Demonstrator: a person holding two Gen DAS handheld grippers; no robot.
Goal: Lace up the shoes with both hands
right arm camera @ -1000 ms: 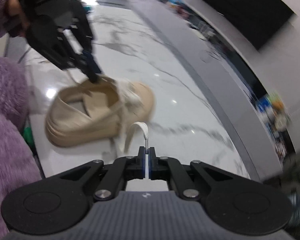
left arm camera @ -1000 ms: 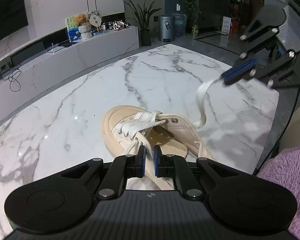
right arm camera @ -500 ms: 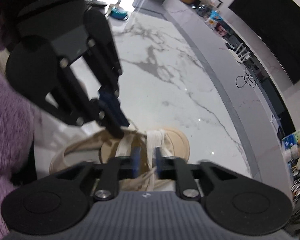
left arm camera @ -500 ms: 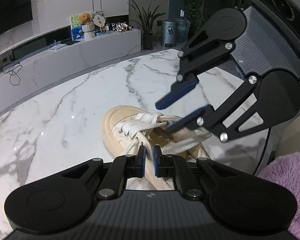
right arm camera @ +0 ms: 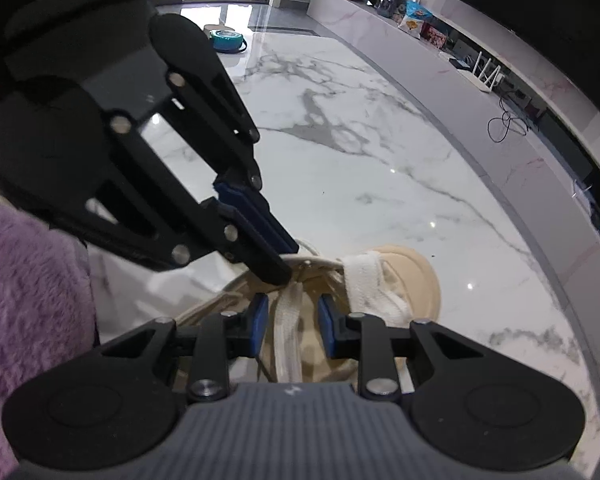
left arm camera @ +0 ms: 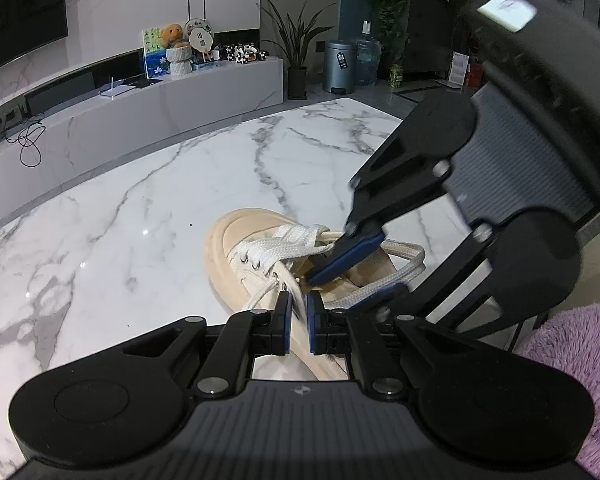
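A beige canvas sneaker (left arm camera: 256, 240) sits on a white marble surface (left arm camera: 140, 216), close to the near edge where the person works, its rounded toe pointing toward the far side. White flat laces (left arm camera: 284, 246) cross the front eyelets in several rows.

The left gripper (left arm camera: 298, 316) hovers low over the shoe's near side, its blue-padded jaws nearly together with a strand of lace running between them; in the right wrist view the same gripper (right arm camera: 286, 260) reaches down to the eyelet row with its pads pressed together, though blur makes it hard to tell how firmly the lace is pinched.

The right gripper (right arm camera: 292, 322) stands open above the shoe's throat, its two blue pads (right arm camera: 258, 320) well apart, with a loose length of lace hanging in the gap and touching neither pad clearly. From the left wrist view this gripper (left arm camera: 352, 276) comes in from the right, one pad above the tongue and the other below a loop of lace that curls past the shoe's right side.

A fuzzy purple sleeve (left arm camera: 576, 360) shows at the near right edge. Behind the surface runs a long marble sideboard (left arm camera: 140, 104) with a teddy bear (left arm camera: 172, 36), a potted plant (left arm camera: 296, 48) and a grey bin (left arm camera: 339, 66).
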